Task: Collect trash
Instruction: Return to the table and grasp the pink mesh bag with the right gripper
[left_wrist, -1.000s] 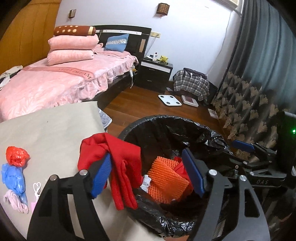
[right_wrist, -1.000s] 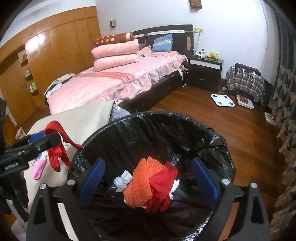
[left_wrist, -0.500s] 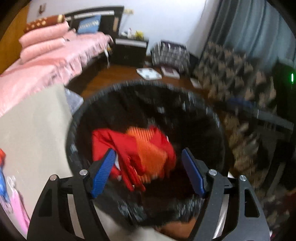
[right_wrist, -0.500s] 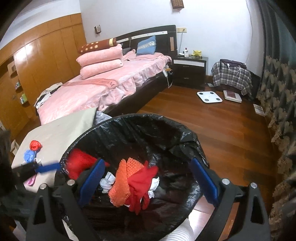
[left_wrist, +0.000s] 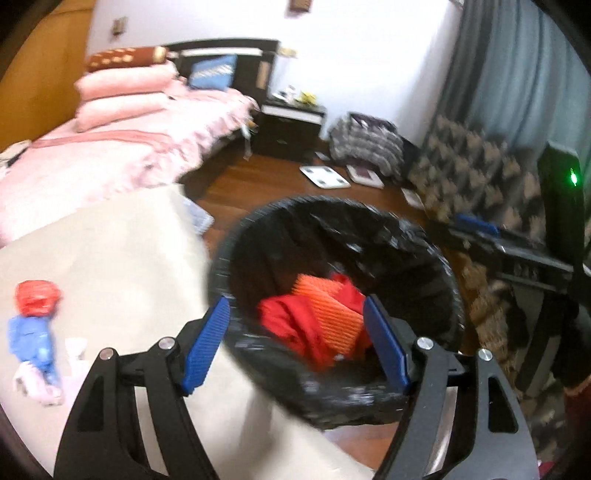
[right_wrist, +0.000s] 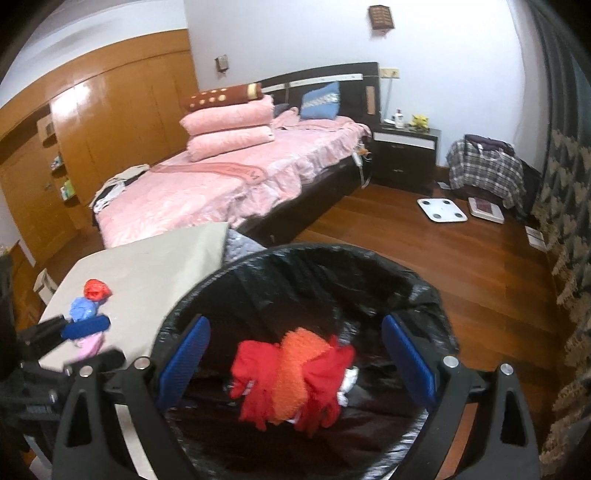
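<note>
1. Left wrist view: our left gripper (left_wrist: 295, 341) has its jaws wide apart and holds nothing. Beyond it stands the bin (left_wrist: 439, 258) with its black liner, and inside lie a red cloth (left_wrist: 295, 325) and an orange net (left_wrist: 325, 314). On the surface (left_wrist: 122, 251) to the left lie a red bag (left_wrist: 37, 297), a blue bag (left_wrist: 29, 341) and a pink scrap (left_wrist: 35, 384).

2. Right wrist view: our right gripper (right_wrist: 295, 362) also has its jaws wide apart and empty, over the bin (right_wrist: 424, 291). The red cloth (right_wrist: 255, 369) and orange net (right_wrist: 295, 365) lie inside. The left gripper (right_wrist: 85, 328) shows at the left edge, near the red bag (right_wrist: 96, 290) and blue bag (right_wrist: 83, 308) on the surface (right_wrist: 155, 266).
</note>
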